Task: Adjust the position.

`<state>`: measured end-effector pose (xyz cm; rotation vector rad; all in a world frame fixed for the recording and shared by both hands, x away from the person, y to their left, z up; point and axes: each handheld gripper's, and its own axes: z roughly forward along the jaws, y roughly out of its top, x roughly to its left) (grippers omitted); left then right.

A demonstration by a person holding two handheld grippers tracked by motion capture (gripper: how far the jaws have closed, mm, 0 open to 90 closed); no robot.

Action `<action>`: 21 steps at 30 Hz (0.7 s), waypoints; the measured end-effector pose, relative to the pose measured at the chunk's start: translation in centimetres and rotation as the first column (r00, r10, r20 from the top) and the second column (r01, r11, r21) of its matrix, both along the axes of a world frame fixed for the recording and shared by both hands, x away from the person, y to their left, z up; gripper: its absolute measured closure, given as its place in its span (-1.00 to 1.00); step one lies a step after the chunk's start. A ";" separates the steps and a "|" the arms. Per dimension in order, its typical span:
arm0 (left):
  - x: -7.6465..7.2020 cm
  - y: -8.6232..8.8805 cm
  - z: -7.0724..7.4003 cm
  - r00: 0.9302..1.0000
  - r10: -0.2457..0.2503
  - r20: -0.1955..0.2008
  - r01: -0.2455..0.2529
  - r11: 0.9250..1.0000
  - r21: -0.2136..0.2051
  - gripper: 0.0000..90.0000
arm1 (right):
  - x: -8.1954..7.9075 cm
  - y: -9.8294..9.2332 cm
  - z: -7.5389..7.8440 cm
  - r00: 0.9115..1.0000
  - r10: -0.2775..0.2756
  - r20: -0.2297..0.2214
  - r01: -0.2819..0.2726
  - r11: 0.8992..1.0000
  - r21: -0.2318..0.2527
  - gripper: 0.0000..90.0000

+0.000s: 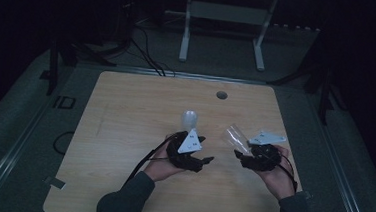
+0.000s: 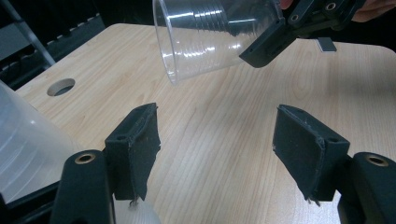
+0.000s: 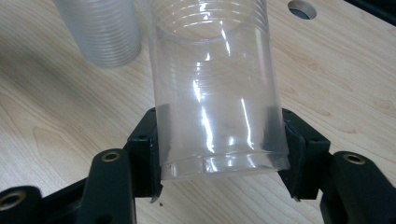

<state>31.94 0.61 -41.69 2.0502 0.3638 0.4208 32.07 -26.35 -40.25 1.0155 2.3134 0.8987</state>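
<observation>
A clear plastic cup hangs tilted above the wooden table, mouth toward the far left. My right gripper is shut on it near its base, one pad on each side. From the left gripper view the same cup shows up high, with the right gripper's black jaw against its side. A frosted stack of cups stands on the table just beyond my left gripper. That gripper is open, with bare wood between its pads.
A round cable hole sits near the table's far edge. Behind the table, a white metal frame and dark cables lie on the floor. The room around is dark.
</observation>
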 end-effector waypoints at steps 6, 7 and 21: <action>0.0 0.0 0.0 1.000 0.000 -0.003 0.000 1.000 -0.004 -0.31 | -0.1 0.0 0.0 1.000 -0.014 0.018 0.014 1.000 0.019 -0.07; 0.0 0.0 0.0 1.000 -0.001 -0.004 0.001 1.000 -0.004 -0.31 | -0.1 0.0 0.0 1.000 -0.016 0.021 0.015 1.000 0.022 -0.07; 0.0 -0.2 -0.1 1.000 -0.005 -0.008 0.005 1.000 -0.001 -0.31 | -0.4 0.1 -0.4 0.998 -0.036 0.057 0.034 0.999 0.043 -0.07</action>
